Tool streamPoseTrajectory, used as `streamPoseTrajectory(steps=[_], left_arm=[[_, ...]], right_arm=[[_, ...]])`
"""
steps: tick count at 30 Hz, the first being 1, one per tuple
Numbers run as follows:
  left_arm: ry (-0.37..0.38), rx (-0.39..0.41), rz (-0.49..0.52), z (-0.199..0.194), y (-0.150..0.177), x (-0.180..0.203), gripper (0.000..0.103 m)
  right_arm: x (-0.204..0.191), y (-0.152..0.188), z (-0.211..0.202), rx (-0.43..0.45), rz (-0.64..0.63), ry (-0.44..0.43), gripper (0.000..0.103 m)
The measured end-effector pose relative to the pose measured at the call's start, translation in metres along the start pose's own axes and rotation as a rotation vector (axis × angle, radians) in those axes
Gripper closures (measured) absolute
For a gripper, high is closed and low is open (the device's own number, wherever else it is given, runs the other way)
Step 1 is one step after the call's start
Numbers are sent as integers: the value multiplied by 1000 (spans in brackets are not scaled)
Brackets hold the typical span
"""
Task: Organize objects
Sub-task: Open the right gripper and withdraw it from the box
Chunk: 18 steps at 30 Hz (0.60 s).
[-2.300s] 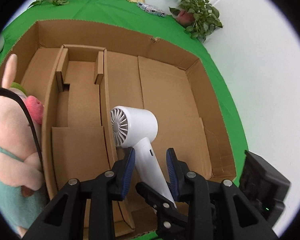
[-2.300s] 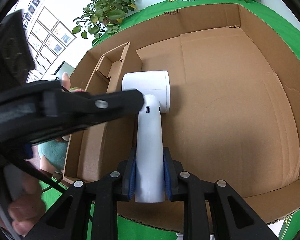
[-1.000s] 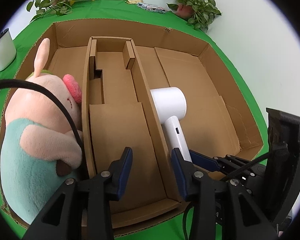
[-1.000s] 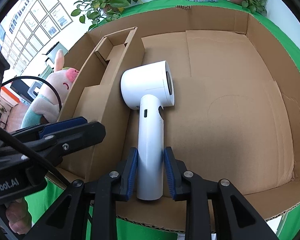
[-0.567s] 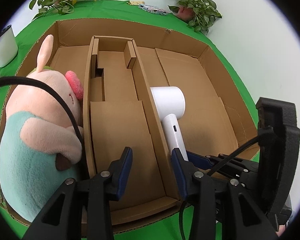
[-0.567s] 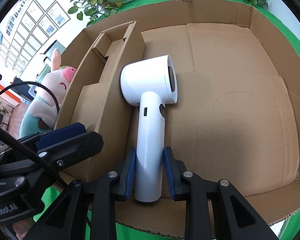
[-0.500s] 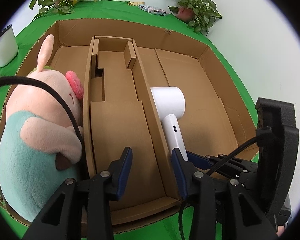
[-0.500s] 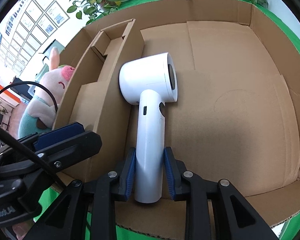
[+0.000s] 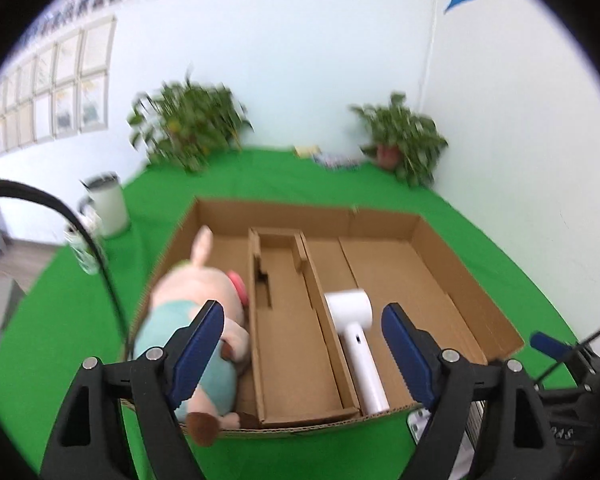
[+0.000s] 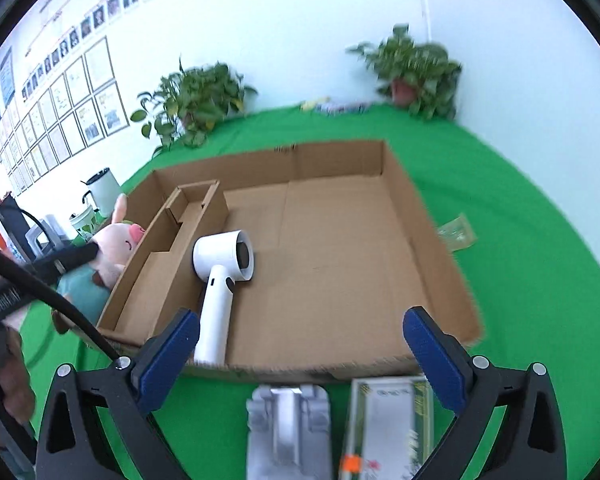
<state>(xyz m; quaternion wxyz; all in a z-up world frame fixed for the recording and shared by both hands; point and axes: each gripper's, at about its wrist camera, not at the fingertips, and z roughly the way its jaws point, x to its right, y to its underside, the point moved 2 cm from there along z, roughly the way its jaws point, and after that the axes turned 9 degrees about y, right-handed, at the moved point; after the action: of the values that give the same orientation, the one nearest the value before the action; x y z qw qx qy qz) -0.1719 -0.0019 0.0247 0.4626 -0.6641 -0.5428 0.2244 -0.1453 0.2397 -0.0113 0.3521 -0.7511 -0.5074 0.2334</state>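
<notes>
Nearest the right wrist camera, the right gripper (image 10: 300,344) has its blue-padded jaws opening wide with nothing between them. Below it, two packaged items lie side by side on the green cloth (image 10: 520,240) near the table's front edge: a grey blister pack (image 10: 288,420) and a green-edged box (image 10: 384,420). The left gripper (image 9: 302,342) is opening too, jaws spread and empty.

Just past the packs comes one shallow cardboard box (image 10: 420,216), its front wall close to the table's front edge. One white hair dryer (image 10: 220,284) lies flat in the box's large right compartment, against the cardboard divider (image 10: 168,280), handle toward the front wall, free of both grippers. One pink plush pig (image 9: 196,320) in teal fills the left compartment. The narrow middle channel is bare cardboard, and the right compartment's floor is open beyond the dryer.

On the cloth right of the box lies one small clear packet (image 10: 456,232). Farther back sit one white mug (image 9: 108,208) at the left edge, two potted plants (image 9: 188,128) at the far edge, and small items, blurred, between them. Framed pictures (image 10: 80,108) line the pale left wall.
</notes>
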Motion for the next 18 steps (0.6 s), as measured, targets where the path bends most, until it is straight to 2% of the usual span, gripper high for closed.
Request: streamPoseTrajectory(steps=[8, 11, 18], left_arm=[[-91, 52, 69, -41, 12, 25, 22], [-97, 61, 60, -53, 19, 32, 22], [-127, 17, 73, -68, 28, 41, 22]], right_arm=[[-2, 24, -41, 17, -33, -15, 1], [-7, 33, -56, 33, -60, -24, 1], [0, 36, -84, 104, -33, -10, 1]])
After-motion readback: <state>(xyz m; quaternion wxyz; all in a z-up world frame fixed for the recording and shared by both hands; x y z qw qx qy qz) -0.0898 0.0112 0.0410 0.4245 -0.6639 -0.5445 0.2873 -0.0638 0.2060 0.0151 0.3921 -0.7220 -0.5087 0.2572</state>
